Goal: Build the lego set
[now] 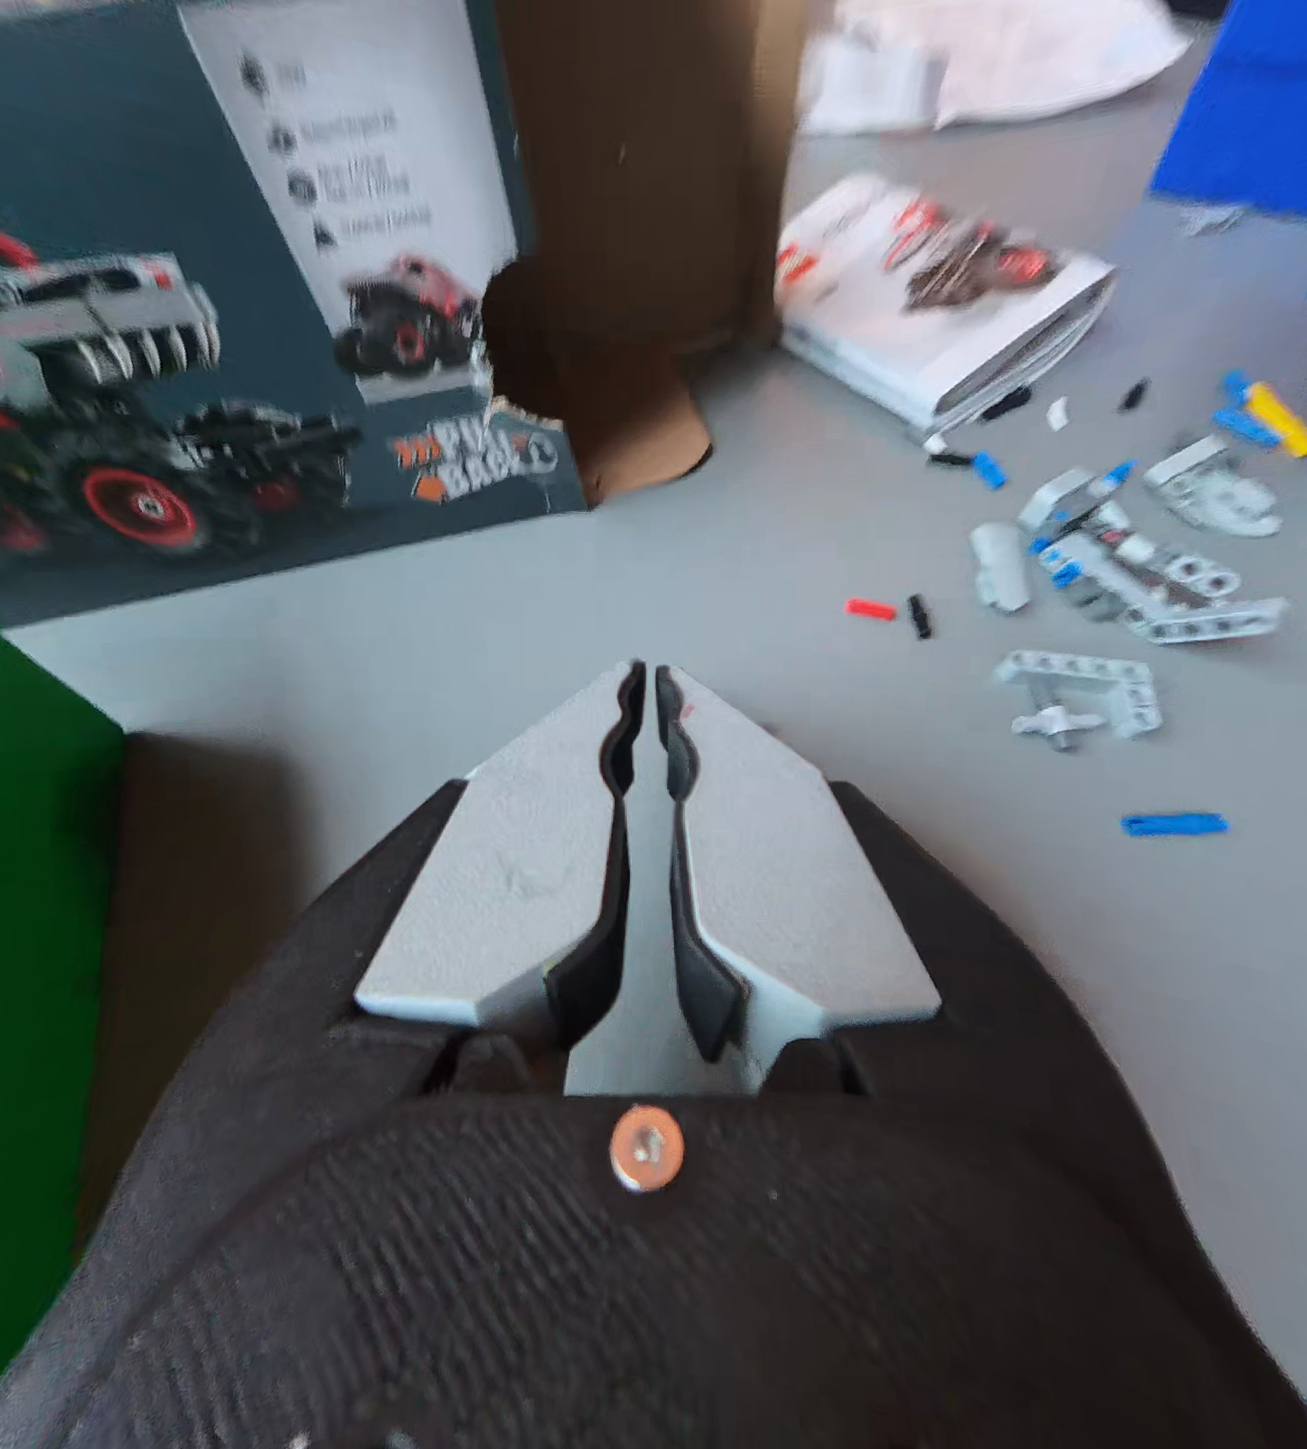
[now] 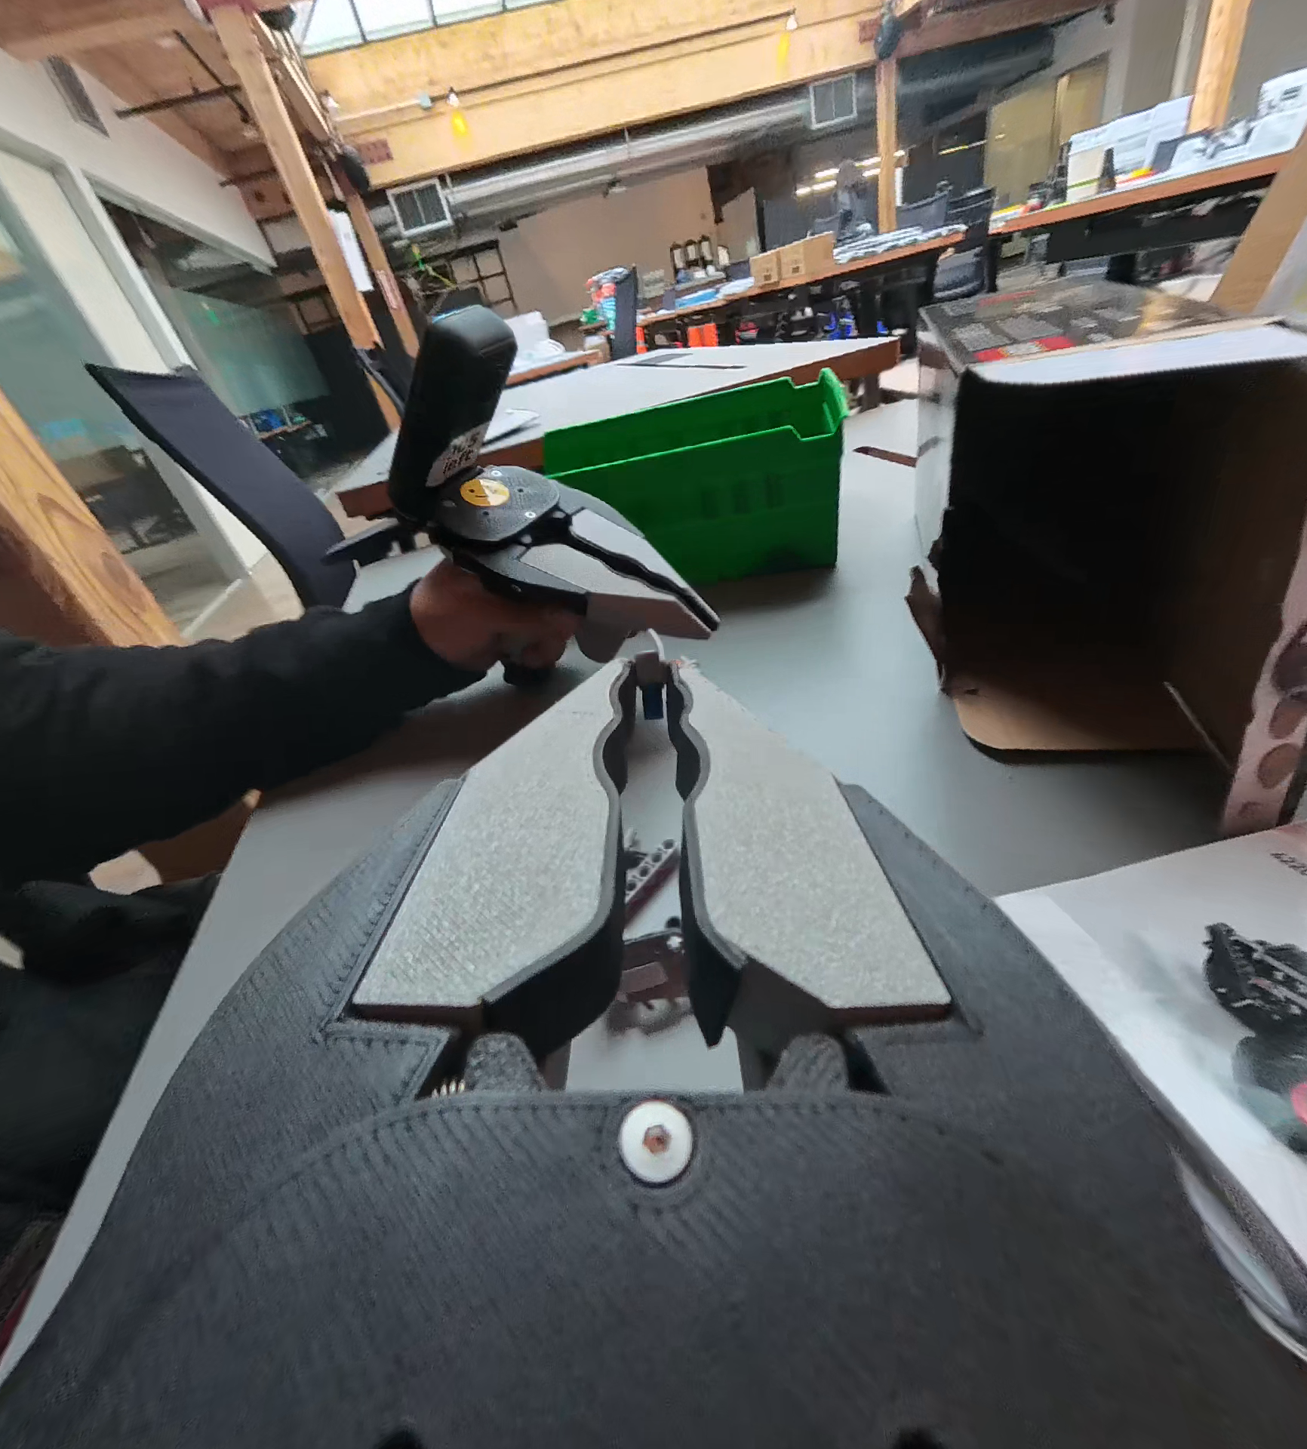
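Nearest the right wrist camera, the right gripper is clamped on a small grey-and-blue lego piece at its fingertips, held above the grey table. Just beyond it the left gripper, held by a hand in a black sleeve, has its tips drawn together with nothing visible between them; its own view shows only a thin slit between the pads. On the table to the left gripper's right lie loose pieces: one blue pin nearest, one grey frame, one red pin beside one black pin, then one grey part-built assembly. Farther off sit one instruction booklet, one torn-open lego box and one green bin.
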Motion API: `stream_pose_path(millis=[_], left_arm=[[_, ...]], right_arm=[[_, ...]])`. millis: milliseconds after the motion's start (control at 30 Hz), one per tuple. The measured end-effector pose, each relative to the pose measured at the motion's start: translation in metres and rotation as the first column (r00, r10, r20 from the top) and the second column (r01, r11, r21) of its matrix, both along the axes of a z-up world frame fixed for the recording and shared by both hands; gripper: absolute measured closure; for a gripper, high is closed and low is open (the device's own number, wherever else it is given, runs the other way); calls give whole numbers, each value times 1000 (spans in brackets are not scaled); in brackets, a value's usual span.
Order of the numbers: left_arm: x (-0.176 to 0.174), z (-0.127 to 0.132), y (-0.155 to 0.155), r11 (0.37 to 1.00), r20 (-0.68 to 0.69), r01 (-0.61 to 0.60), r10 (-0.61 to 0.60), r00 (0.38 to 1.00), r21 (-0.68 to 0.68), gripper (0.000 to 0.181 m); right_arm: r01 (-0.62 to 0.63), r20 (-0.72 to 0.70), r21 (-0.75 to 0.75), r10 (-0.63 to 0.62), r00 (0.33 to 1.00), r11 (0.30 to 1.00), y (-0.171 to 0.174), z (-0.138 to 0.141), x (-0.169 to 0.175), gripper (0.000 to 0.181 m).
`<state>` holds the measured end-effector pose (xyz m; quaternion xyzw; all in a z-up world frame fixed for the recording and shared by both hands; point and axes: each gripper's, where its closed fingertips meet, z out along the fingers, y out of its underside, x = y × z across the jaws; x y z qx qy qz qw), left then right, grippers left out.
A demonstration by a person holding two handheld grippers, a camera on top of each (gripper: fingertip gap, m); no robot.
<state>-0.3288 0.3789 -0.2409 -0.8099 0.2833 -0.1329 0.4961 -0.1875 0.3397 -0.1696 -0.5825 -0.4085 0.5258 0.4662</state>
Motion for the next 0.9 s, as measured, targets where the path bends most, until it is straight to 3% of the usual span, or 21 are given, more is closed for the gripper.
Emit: stream_pose_path(millis=[133, 200, 300, 467, 533, 700, 900], left_arm=[[45, 18, -25, 978, 122, 196, -203, 972, 65, 173], [74, 28, -41, 936, 169, 338, -351, 921, 101, 172], [105, 38, -58, 880, 255, 460, -474, 843, 117, 172], [134, 57, -71, 828, 404, 548, -545, 734, 122, 165], [134, 66, -75, 811, 441, 566, -567, 696, 150, 158], [125, 80, -79, 789, 530, 589, -581, 618, 177, 164], [121, 78, -82, 779, 540, 609, -580, 610, 148, 170]], right_arm=[[-121, -124, -103, 108, 986, 987, -13, 12, 1, 178], [-145, -148, -121, 127, 981, 982, -15, 14, 1, 178], [-193, -151, -150, 170, 974, 970, -19, 13, -5, 178], [-329, -177, -186, 298, 938, 926, -41, 19, -19, 178], [-328, -151, -195, 302, 941, 924, -41, 14, -23, 178], [-342, -91, -191, 330, 940, 920, -44, 7, -31, 178], [-314, -6, -147, 317, 948, 938, -46, -1, -37, 177]])
